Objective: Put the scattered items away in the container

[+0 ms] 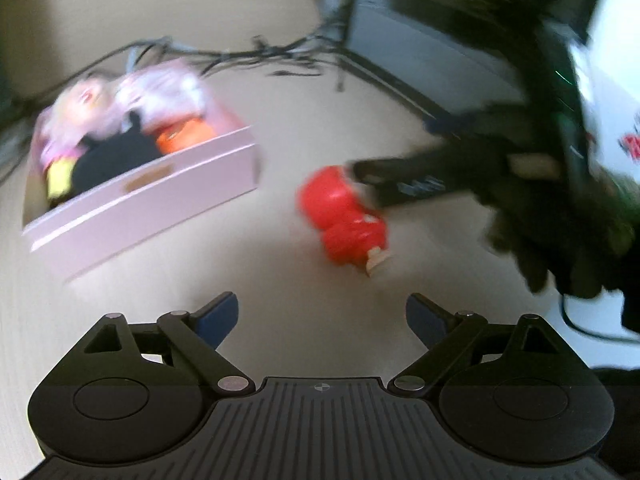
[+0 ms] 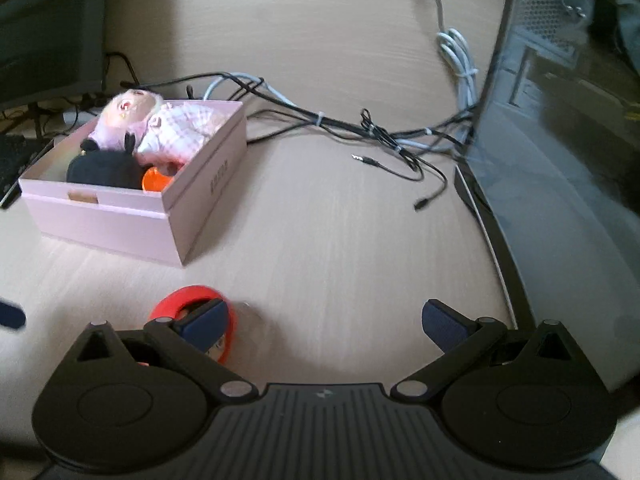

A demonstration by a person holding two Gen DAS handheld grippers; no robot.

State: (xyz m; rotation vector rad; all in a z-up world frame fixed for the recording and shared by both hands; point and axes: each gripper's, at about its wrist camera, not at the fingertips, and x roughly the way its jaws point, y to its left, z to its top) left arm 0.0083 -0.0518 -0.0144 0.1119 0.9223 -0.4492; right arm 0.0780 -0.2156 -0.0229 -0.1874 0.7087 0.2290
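A red toy (image 1: 344, 216) lies on the pale wooden table to the right of the pink box (image 1: 160, 196). The box holds a doll in pink (image 2: 160, 128), a black plush (image 2: 104, 168) and an orange item (image 2: 156, 180). My left gripper (image 1: 322, 314) is open and empty, short of the toy. My right gripper (image 2: 324, 320) is open; its left finger (image 2: 204, 320) lies over the red toy (image 2: 188, 300), with nothing between its jaws. In the blurred left wrist view that finger (image 1: 400, 178) touches the toy's top.
Tangled cables (image 2: 360, 128) run across the table behind the box. A dark computer case (image 2: 560, 160) stands along the right side. A dark monitor (image 2: 48, 32) and a keyboard (image 2: 16, 156) are at the far left. A person's dark sleeve (image 1: 568, 216) holds the right gripper.
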